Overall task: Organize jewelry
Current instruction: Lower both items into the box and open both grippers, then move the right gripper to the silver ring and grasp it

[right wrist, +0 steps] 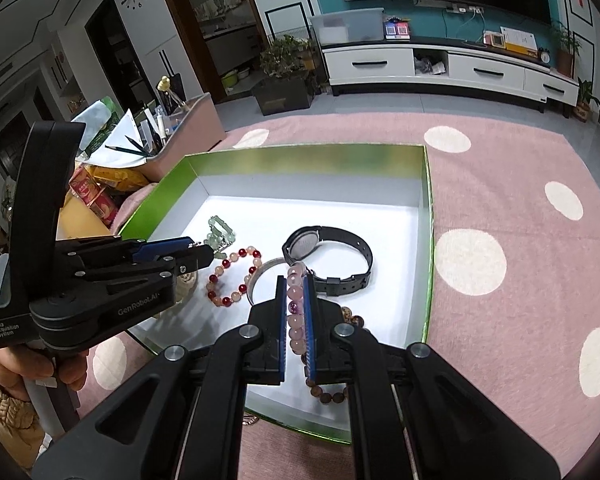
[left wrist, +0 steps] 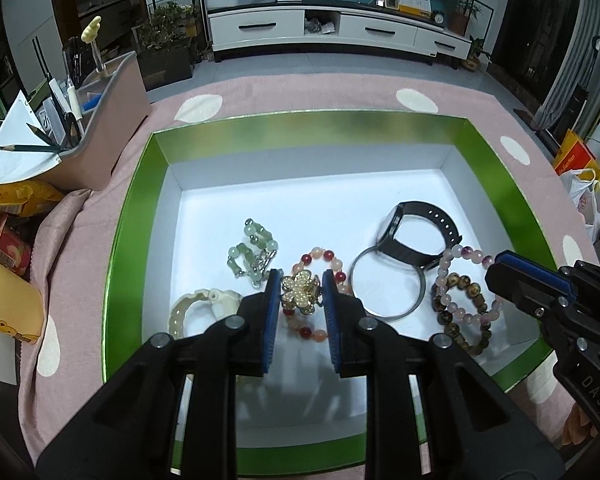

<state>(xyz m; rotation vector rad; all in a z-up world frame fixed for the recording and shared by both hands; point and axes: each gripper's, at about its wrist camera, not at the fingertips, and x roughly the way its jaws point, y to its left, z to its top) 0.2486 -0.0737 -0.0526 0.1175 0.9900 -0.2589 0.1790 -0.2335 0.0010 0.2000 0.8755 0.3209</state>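
Observation:
A green box (left wrist: 132, 216) with a white floor holds the jewelry. My left gripper (left wrist: 301, 298) is shut on a gold pearl flower clip (left wrist: 300, 292), held over a red and pink bead bracelet (left wrist: 320, 258). My right gripper (right wrist: 296, 308) is shut on a pale pink bead bracelet (right wrist: 294, 300), which also shows in the left wrist view (left wrist: 452, 272). Under it lies a brown bead bracelet (left wrist: 464, 292). A black watch (left wrist: 416, 236), a silver bangle (left wrist: 388, 284), a green bead bracelet (left wrist: 252, 248) and a cream bangle (left wrist: 204, 304) lie in the box.
The box sits on a pink cloth with white dots (right wrist: 520, 240). A pink organizer bin with pens and pencils (left wrist: 100, 120) stands at the left, with snack packets (left wrist: 16, 200) beside it. The left gripper body (right wrist: 100, 280) shows in the right wrist view.

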